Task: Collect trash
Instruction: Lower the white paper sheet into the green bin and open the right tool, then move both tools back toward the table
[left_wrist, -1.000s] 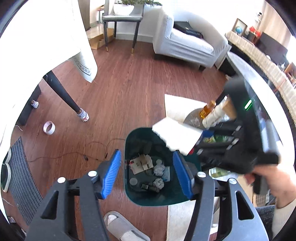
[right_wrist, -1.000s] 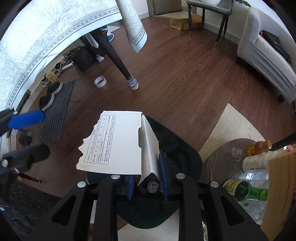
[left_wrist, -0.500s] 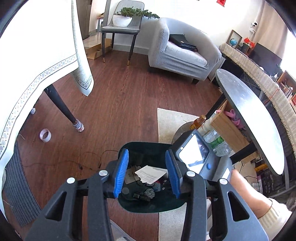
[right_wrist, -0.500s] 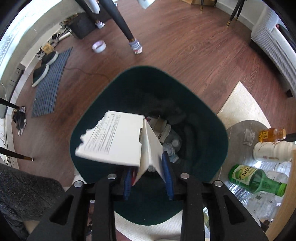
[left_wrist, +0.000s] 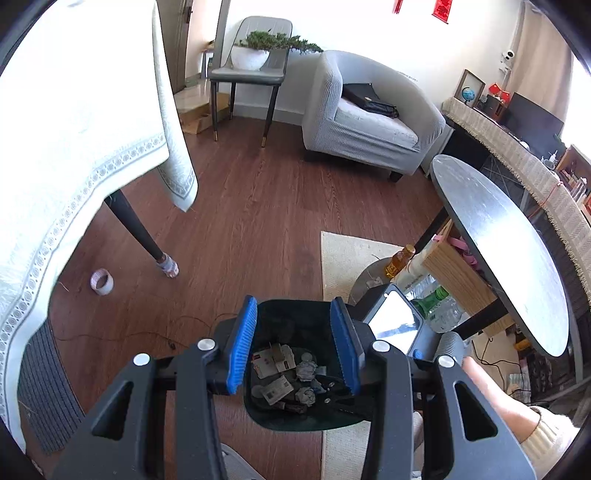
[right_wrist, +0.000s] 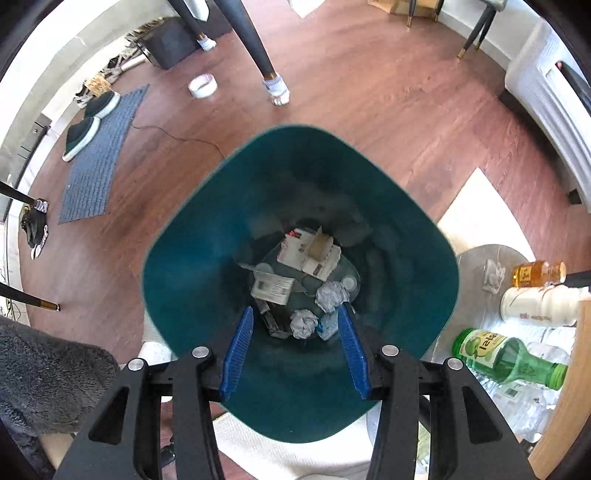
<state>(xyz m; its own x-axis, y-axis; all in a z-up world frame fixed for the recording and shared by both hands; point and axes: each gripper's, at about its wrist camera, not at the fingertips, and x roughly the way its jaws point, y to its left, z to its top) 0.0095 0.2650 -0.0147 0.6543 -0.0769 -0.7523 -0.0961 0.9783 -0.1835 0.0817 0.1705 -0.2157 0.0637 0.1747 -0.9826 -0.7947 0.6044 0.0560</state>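
1. Your right gripper (right_wrist: 295, 350) hangs over the bin (right_wrist: 184, 269), jaws apart and empty; lift straight up so you clear the rim.
2. Your left gripper (left_wrist: 295, 347) waits above, jaws apart too.
3. The trash (right_wrist: 273, 290) lies flat on the bin floor, mouth facing up; no clear long axis.

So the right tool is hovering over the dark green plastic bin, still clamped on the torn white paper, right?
Not quite. The right tool is over the dark green plastic bin, but it is open and empty, as the right wrist view shows.
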